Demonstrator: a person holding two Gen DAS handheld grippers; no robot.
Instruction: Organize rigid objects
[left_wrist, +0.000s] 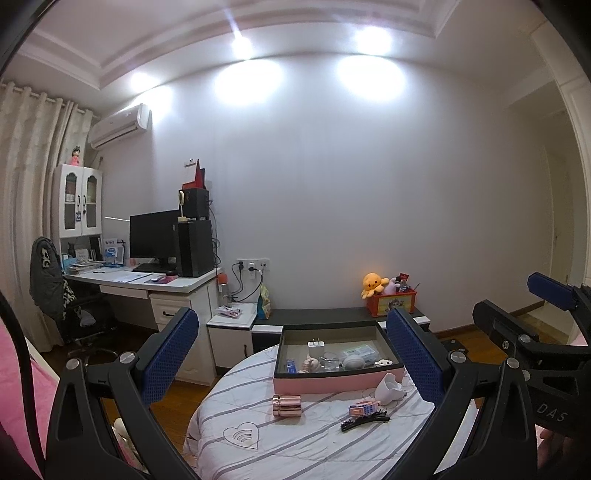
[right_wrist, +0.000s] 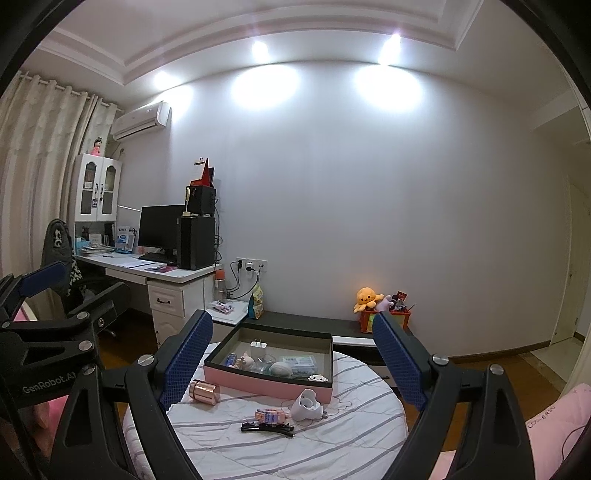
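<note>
i have both grippers up over the round table (left_wrist: 295, 454), and neither holds anything. the left gripper (left_wrist: 291, 354) has its blue pads spread wide; the right gripper (right_wrist: 291, 354) is spread just as wide. from the left wrist view the right gripper sits off at the right edge, well apart from the objects.

the one container on the table is a shallow pink box (left_wrist: 332, 382) with a dark inner wall, standing at the far side of the tabletop. in it i count a white plug charger (left_wrist: 316, 348) standing upright near the back, a small blue item (left_wrist: 290, 365) at the left, a pale figurine (right_wrist: 245, 360), a roundish white thing (right_wrist: 281, 368), a flat clear packet (right_wrist: 300, 362) and a small white flower-like piece (right_wrist: 318, 377) by the front right corner. there is something glassy in the middle that i cannot make out.

outside the box, on the striped white cloth, lie four loose things: a rose-gold cylinder (left_wrist: 287, 405) on its side near the box's front left, a white cup-like piece (left_wrist: 388, 388) tipped over just beside the box's front right corner, a pink and blue patterned clip (left_wrist: 364, 408) in front of that, and a black hair clip (left_wrist: 365, 422) nearest to me.

beyond the table runs a low dark bench (left_wrist: 321, 315) with a red toy bin (left_wrist: 391, 302) and an orange plush octopus (left_wrist: 373, 283). to the left stands a white desk (left_wrist: 147, 282) with one monitor (left_wrist: 153, 236), one black computer tower (left_wrist: 195, 247) and a chair (left_wrist: 55, 280). curtains (left_wrist: 26, 184) and an air conditioner (left_wrist: 120, 125) fill the far left.
</note>
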